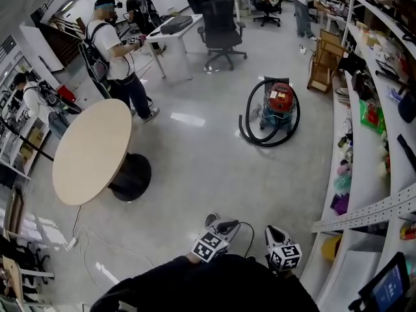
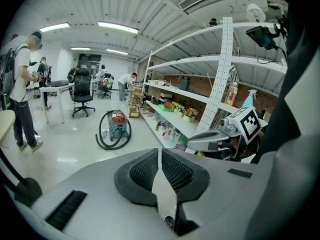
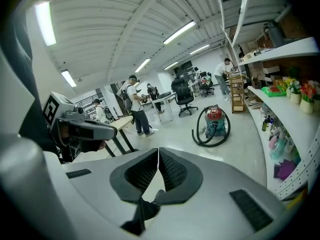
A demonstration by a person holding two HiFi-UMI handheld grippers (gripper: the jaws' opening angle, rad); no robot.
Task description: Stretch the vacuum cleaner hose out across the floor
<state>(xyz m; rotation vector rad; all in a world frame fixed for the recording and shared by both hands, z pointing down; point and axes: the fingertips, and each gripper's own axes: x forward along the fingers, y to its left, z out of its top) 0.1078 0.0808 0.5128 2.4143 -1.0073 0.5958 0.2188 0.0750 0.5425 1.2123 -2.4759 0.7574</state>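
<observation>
Left tool (image 2: 159, 159) & right tool (image 3: 159, 156) both closed, empty, well apart from hose (image 1: 249, 137). Hose is looped round vac (image 1: 280, 101); a hard tug prob drags or tips vac vs uncoiling.

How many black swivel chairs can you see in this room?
2. One black swivel chair stands by the white desk beyond the vacuum cleaner; the second chair is farther back at the room's far end. More may be hidden behind people.

The vacuum cleaner (image 1: 281, 99) hides part of its coiled hose (image 1: 244, 129).
</observation>
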